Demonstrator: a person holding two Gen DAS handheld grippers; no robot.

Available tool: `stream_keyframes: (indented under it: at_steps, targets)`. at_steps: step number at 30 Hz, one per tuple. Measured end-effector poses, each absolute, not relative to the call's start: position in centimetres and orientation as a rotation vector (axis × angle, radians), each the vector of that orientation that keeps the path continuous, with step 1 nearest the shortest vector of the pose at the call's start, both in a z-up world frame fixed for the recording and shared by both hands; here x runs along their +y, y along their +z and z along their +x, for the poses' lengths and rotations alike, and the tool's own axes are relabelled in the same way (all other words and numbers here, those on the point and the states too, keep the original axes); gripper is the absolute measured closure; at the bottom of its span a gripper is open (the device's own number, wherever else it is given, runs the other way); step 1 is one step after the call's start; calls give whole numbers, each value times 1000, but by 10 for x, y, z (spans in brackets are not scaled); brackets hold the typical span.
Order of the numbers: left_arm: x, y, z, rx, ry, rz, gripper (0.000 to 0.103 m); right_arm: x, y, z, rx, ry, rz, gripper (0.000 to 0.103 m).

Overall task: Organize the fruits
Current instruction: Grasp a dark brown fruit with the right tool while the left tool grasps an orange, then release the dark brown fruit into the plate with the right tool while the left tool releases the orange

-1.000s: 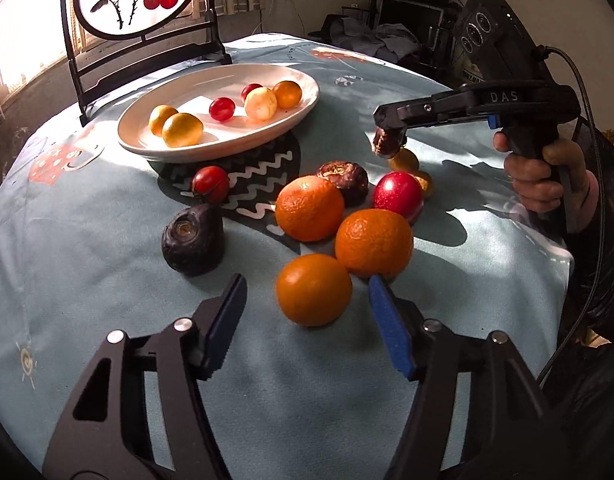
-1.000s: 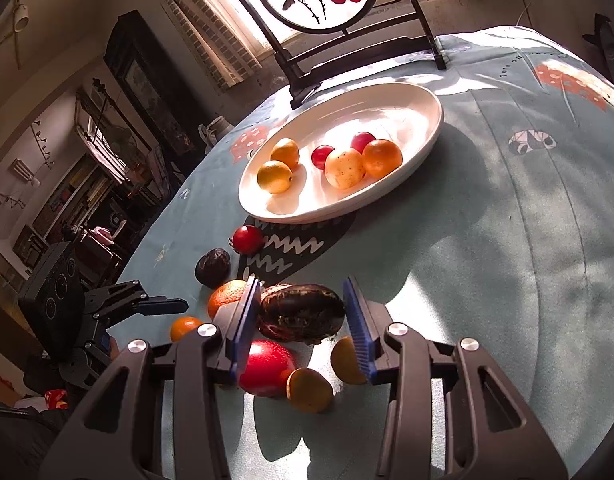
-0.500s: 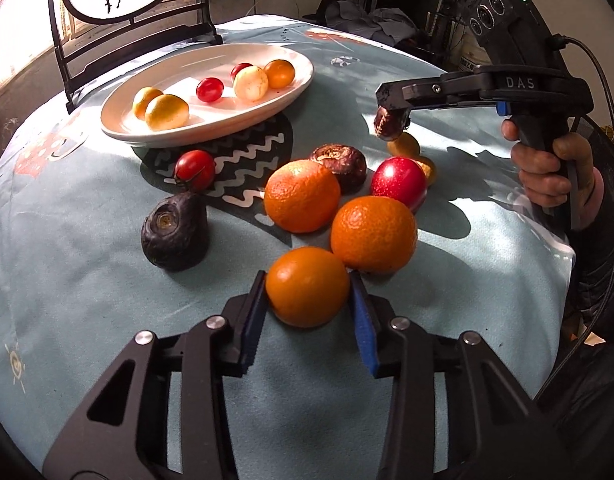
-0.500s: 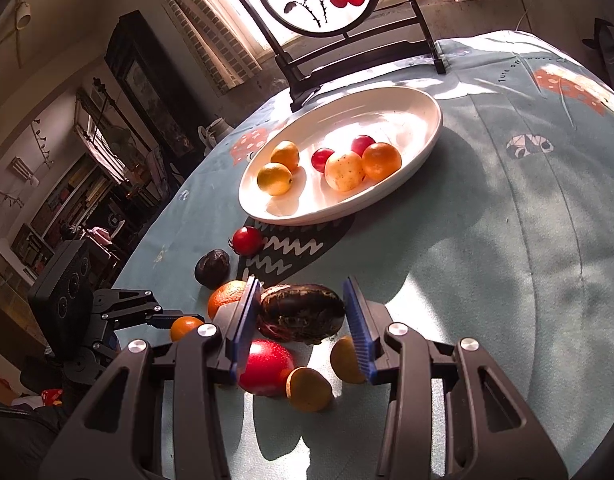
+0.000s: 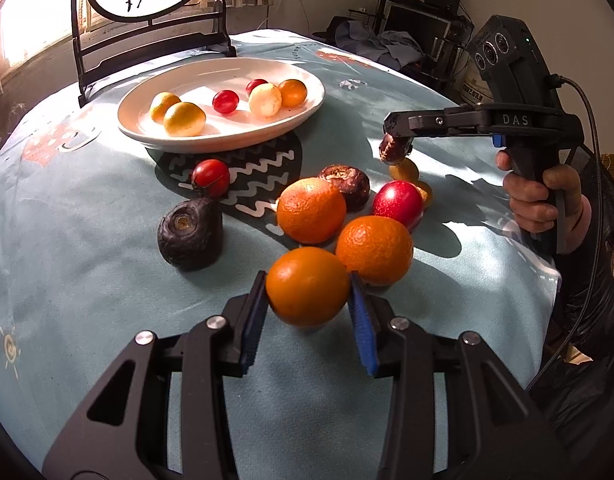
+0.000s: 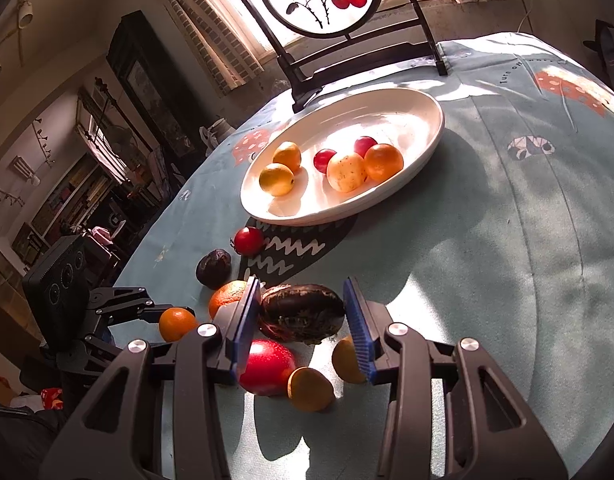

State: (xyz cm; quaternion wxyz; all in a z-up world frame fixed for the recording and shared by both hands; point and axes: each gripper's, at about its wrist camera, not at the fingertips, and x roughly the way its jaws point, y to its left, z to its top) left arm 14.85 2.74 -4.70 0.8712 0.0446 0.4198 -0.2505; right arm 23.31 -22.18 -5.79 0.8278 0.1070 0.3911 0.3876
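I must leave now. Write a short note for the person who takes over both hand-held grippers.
Left hand-held gripper: shut on the nearest orange, jaws just closed.
Right hand-held gripper: shut on a dark wrinkled fruit, raised above the cloth.
Done: six small fruits lie in the white plate.
Left: both held fruits, plus two oranges, a red fruit, a tomato, two dark fruits and two small yellow ones on the tablecloth.
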Motion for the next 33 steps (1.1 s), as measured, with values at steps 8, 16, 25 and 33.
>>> stream_keyframes:
  at_steps: [8,16,25,33]
  targets:
    - [38,-4,197,797,-441,-26,63,-211,-35,265,769,843,326,60]
    - [7,-5,279,819,-248,6,63,-199,-34,341,737,678,390,60]
    - [-11,-22,309,881,-245,60,61,-184,-50,374,784,616,347,47]
    - [23,17,248,671,-175,28,3,-200,-24,317,685,716,317,39]
